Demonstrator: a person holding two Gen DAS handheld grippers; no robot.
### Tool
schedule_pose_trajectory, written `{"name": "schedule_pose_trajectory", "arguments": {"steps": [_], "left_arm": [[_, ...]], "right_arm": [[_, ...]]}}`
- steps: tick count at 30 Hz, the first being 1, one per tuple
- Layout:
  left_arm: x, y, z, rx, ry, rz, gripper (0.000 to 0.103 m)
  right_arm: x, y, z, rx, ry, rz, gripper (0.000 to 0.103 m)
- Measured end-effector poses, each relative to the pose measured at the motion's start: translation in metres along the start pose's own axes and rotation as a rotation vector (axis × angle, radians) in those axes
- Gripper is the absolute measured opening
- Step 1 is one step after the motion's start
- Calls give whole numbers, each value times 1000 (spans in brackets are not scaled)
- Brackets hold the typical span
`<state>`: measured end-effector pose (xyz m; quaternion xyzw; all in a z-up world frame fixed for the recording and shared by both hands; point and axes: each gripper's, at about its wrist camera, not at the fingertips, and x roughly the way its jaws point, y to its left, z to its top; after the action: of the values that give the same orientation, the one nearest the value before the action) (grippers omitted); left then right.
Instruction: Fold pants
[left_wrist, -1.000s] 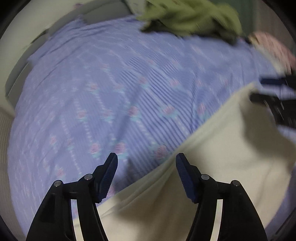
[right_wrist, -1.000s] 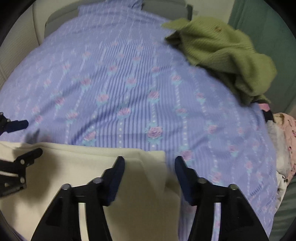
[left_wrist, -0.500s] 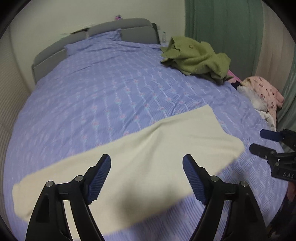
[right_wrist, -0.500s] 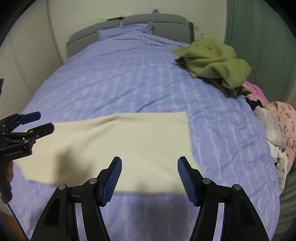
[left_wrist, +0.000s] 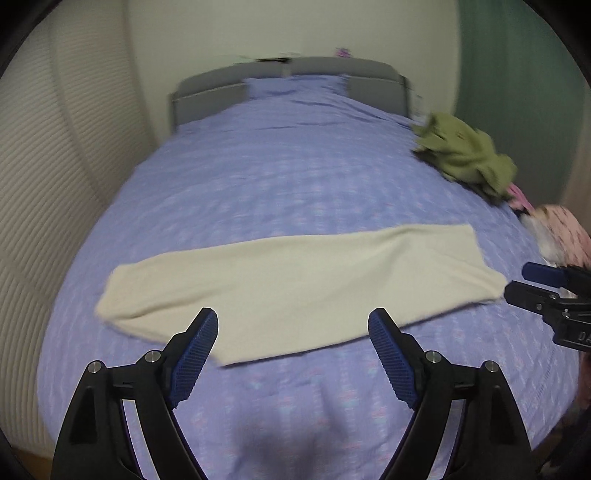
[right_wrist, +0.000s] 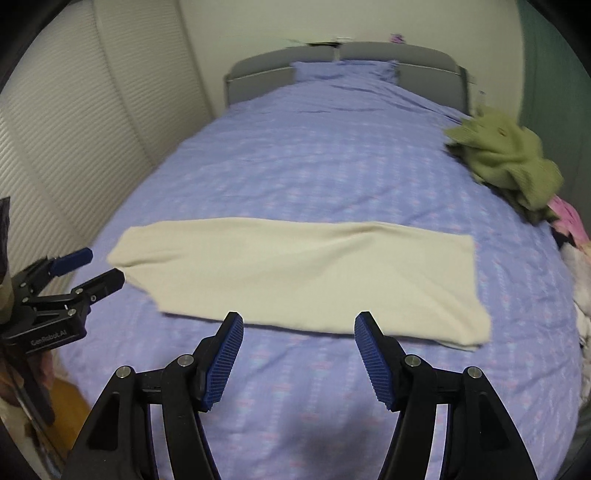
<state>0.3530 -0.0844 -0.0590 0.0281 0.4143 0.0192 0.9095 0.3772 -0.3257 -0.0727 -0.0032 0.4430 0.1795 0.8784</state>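
Observation:
The cream pants (left_wrist: 295, 284) lie flat as one long band across the purple flowered bed (left_wrist: 288, 177), also in the right wrist view (right_wrist: 303, 273). My left gripper (left_wrist: 291, 332) is open and empty, held above the bed's near edge, short of the pants. My right gripper (right_wrist: 297, 328) is open and empty, also back from the pants' near edge. The right gripper shows at the right edge of the left wrist view (left_wrist: 532, 282), and the left gripper at the left edge of the right wrist view (right_wrist: 99, 266). Both are off the cloth.
A crumpled green garment (right_wrist: 506, 158) lies at the bed's far right, with pink and white clothes (left_wrist: 557, 236) piled at the right edge. A grey headboard (right_wrist: 343, 55) and a pillow stand at the far end. A ribbed wall (right_wrist: 66, 122) runs along the left.
Both grippers have let go of the pants and pulled back and up from the bed. The pants now lie spread flat in a long band.

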Motion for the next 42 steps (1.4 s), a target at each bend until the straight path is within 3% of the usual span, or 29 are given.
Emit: {"name": "schedule_pose_trajectory", "arguments": {"steps": [8,14,21,29,35,42], "left_arm": [[-24,125,-25,-90,-59,30,85],[-16,231,-30,-25,-65,-16,86],[26,335,-24,62,-55,-89,86],[112,409,6,90,-35,-239,86],[202,443,32,62,65,-345,85],[302,464,55,-36,221,-453,79]], "right_arm": [[25,121,22,-71,-13,86,64],[59,216,30,32,-3,100,64],[122,322,44,92,2,41,64],[202,398,83,11,38,-9,64],[279,416,117,41,95,-20,64],[349,418,131,113,192,-38,64]]}}
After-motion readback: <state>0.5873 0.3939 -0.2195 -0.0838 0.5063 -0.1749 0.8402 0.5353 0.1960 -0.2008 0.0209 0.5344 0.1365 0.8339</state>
